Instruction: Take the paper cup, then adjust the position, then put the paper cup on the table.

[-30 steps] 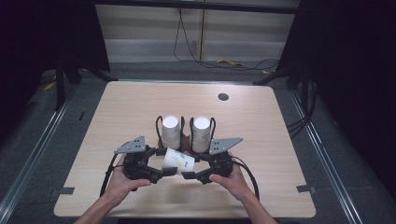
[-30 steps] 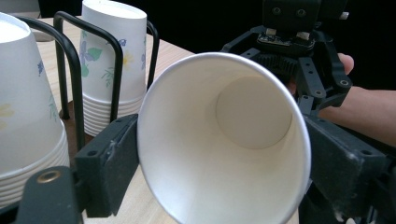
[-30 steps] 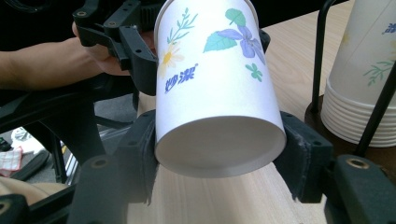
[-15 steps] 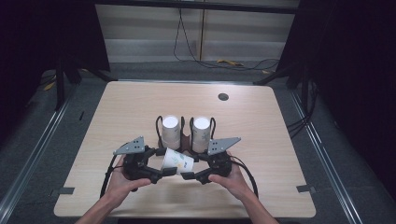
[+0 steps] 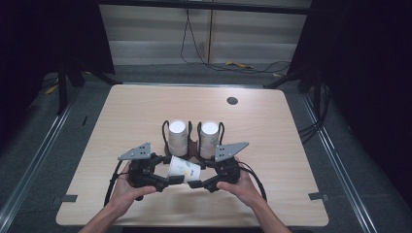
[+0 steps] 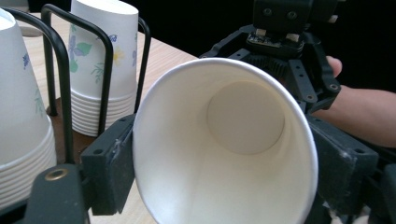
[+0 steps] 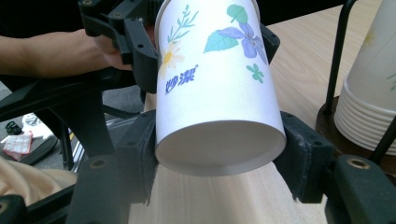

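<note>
Both grippers, left gripper (image 5: pixel 171 181) & right gripper (image 5: pixel 194 184), are clamped on one white floral paper cup (image 5: pixel 183 170), lying sideways at lower centre. Behind it, a black wire rack (image 5: pixel 190 141) w/ two cup stacks (image 5: pixel 178 137).

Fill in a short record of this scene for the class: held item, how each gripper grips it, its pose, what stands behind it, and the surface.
Held item: paper cup printed with flowers and leaves
Left gripper: shut on the cup near its open rim
Right gripper: shut on the cup near its base
Cup pose: on its side above the table, mouth toward the left gripper, inside empty
Behind it: cup rack of black wire with two cup stacks, bottoms up
Surface: wooden table
</note>
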### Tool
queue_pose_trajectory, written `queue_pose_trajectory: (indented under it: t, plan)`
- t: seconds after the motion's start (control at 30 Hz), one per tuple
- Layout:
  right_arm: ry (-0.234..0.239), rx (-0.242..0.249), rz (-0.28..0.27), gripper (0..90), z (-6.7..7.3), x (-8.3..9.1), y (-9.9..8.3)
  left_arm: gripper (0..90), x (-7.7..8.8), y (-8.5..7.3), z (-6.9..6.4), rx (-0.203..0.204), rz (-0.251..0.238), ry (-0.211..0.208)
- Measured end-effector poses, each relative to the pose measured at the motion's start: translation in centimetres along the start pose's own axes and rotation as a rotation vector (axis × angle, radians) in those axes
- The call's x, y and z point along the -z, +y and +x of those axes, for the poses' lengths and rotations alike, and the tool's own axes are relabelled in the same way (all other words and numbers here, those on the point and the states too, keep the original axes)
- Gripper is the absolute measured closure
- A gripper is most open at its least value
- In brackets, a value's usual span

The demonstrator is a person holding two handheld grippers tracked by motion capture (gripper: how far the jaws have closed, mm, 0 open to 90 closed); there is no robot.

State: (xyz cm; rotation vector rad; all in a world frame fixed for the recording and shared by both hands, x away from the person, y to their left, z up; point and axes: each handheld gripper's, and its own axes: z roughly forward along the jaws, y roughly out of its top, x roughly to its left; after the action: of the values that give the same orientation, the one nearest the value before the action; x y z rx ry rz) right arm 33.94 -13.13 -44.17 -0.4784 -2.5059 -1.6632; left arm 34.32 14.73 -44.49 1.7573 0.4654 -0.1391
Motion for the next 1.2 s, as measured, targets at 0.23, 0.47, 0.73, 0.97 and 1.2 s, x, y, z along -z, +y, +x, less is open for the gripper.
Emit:
queue_pose_trajectory:
  t: [0.23,0.47,0.73,0.97,1.2]
  plan:
    - [0.013,-0.004,0.012,36.6,-0.1,-0.05,-0.1,20.0,0.0,-0.03,0.0,0.013,0.004,-0.004]
    - [0.006,0.001,-0.002,36.7,0.18,0.1,-0.02,17.7,-0.34,-0.11,-0.1,0.013,-0.004,-0.013]
    - [-0.008,-0.017,0.005,29.8,0.05,0.06,-0.03,27.1,-0.04,0.04,-0.18,0.003,-0.019,-0.038]
    - [-0.017,-0.019,0.009,25.5,0.18,-0.02,0.01,28.2,-0.01,0.07,-0.36,-0.004,-0.017,-0.032]
    - [-0.05,-0.034,0.024,16.4,0.21,-0.01,-0.15,27.3,0.31,0.15,-0.35,-0.018,-0.012,0.006]
